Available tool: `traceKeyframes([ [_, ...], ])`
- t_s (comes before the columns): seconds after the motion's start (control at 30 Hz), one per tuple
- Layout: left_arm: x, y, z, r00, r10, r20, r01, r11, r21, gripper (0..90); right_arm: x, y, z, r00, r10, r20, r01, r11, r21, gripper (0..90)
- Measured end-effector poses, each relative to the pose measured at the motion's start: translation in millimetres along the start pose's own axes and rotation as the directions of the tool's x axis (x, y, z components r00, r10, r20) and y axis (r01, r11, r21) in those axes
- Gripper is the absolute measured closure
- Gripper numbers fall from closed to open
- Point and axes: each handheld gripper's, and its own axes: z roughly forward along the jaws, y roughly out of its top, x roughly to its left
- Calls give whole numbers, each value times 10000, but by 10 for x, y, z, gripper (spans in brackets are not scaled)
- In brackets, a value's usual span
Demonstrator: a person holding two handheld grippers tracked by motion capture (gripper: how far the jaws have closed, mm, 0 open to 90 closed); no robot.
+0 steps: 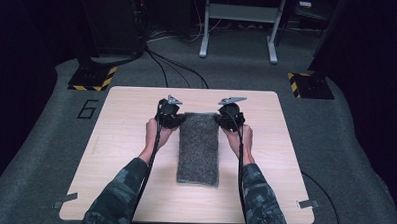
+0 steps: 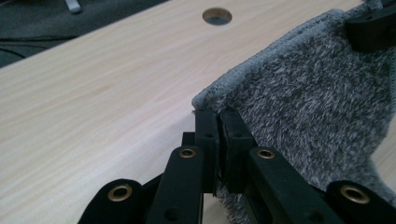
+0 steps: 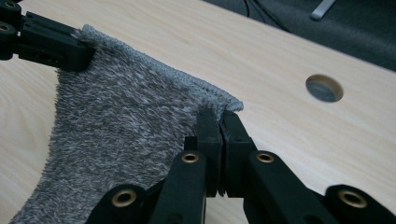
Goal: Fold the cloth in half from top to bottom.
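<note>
Left tool (image 2: 218,122) and right tool (image 3: 220,122) each clamp far corner of grey fuzzy folded towel (image 1: 199,147), lifting edge off pale wooden counter (image 1: 115,139), likely for folding.

Lab: hazard-taped stands (image 1: 92,78), trailing cables (image 1: 178,69)

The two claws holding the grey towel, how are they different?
The left claw pinches the towel's far left corner; the right claw pinches its far right corner. The left claw's grey plate looks smaller from above, the right claw's longer. Both are black and shut on the towel.
</note>
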Motion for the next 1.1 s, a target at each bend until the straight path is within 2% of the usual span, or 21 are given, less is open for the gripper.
traceKeyframes([
  [0.03,6,13,-21,10000,1,5,-1,10000,-77,872,9,12,-19,9999,100,9,-100,9999,-73,883],
  [0.07,16,28,-45,10000,7,57,-6,9999,-117,872,-8,24,-35,9999,-161,4,161,9998,-127,883],
  [0.17,33,67,-97,9999,-143,43,145,9988,-475,872,5,76,-91,9999,-152,34,153,9990,-427,882],
  [0.3,43,44,-101,9997,-211,150,218,9985,-500,871,17,84,-105,9996,-263,33,265,9978,-601,881],
  [0.4,38,-7,-89,9996,-138,247,147,9993,-335,871,24,41,-100,9998,-176,-77,171,9982,-569,881],
  [0.67,-2,-203,-71,9983,-82,574,88,9999,-105,870,81,-145,-109,9986,-361,-390,344,9985,-418,880],
  [0.7,0,-221,-71,9983,15,584,-14,10000,-8,870,109,-190,-119,9982,-399,-440,381,9984,-421,880],
  [0.83,2,-262,-31,9976,-127,682,125,9999,28,870,117,-242,-106,9978,-432,-512,413,9984,-387,880],
  [0.97,-11,-234,21,9986,-15,534,10,10000,87,870,37,-238,-12,9986,-211,-481,201,9996,-208,880],
  [1.03,-19,-231,23,9977,-173,653,171,9998,49,870,2,-241,4,9985,-30,-547,19,9998,-200,879],
  [1.1,-24,-244,12,9974,-160,701,155,9999,73,870,-5,-255,-2,9981,-3,-618,-12,9997,-245,879],
])
